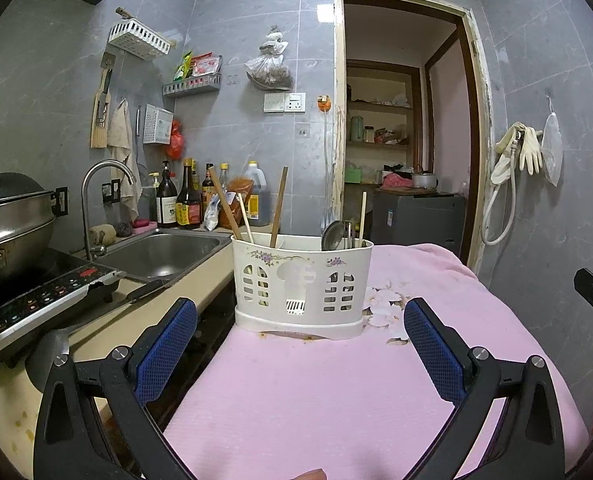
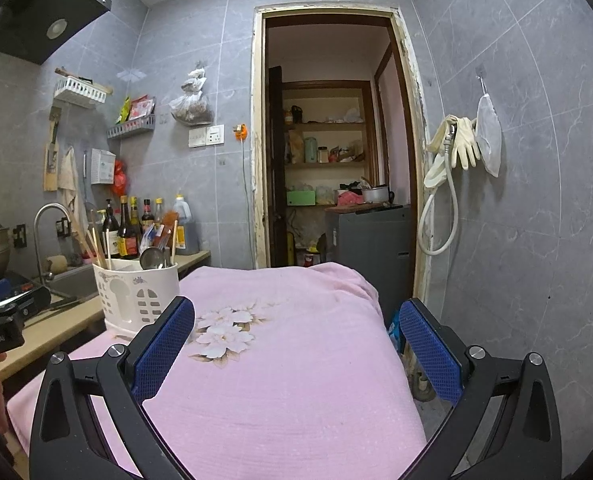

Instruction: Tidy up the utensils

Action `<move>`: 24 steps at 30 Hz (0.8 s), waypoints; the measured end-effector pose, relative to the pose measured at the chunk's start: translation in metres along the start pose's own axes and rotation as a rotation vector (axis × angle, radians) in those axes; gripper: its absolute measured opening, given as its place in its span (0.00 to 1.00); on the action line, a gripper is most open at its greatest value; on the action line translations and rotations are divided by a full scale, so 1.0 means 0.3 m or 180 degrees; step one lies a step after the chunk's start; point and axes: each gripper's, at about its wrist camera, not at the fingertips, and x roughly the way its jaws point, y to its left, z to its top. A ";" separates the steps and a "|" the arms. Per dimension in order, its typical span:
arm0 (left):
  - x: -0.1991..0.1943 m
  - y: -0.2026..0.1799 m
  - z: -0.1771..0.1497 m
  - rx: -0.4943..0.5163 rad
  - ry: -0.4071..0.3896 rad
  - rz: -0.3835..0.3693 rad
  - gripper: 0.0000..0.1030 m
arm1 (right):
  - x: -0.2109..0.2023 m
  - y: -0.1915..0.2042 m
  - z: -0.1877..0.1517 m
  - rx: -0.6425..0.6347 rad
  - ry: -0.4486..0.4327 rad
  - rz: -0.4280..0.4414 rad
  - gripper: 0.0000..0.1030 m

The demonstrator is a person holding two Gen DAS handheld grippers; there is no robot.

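My left gripper (image 1: 300, 340): jaws spread wide, nothing between the blue pads, held above the pink cloth and aimed at the caddy.
My right gripper (image 2: 296, 344): jaws likewise wide apart and empty, over the cloth's flower print (image 2: 224, 332) (its black body shows at the right edge of the left view).
Surface: a pink towel (image 1: 316, 392) covers the whole top, smooth near me, rumpled at the far right corner.
Utensil caddy (image 1: 301, 284): white plastic, slotted, upright on the towel's far left part, just beside the flower print.
Inside the caddy: wooden chopsticks (image 1: 278, 212) leaning in the left compartment; a metal spoon (image 1: 332, 235) and one pale chopstick (image 1: 362, 214) in the right.
Counter to the left: induction cooker (image 1: 40, 300) with a steel pot (image 1: 12, 224), then a steel sink (image 1: 164, 250) and tap (image 1: 104, 172).
Behind the sink: sauce bottles (image 1: 176, 200) against the wall.
Walls: grey tile with white baskets; rubber gloves (image 1: 524, 152) hang at right.
Farthest: an open doorway (image 1: 404, 120) to a shelved storeroom.
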 end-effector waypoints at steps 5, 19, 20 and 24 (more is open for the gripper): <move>0.001 0.005 -0.002 -0.0018 0.0013 -0.0008 0.99 | 0.000 0.000 0.001 0.0001 -0.0006 0.0002 1.00; 0.015 0.018 -0.013 -0.0069 0.0087 0.0004 0.99 | -0.002 0.000 0.003 -0.0003 0.0002 0.0011 1.00; 0.015 0.018 -0.014 -0.0071 0.0089 0.0007 0.99 | -0.002 0.002 0.002 -0.0005 0.0006 0.0011 1.00; 0.013 0.018 -0.013 -0.0057 0.0087 0.0013 0.99 | -0.002 0.004 0.002 -0.0008 0.0009 0.0011 1.00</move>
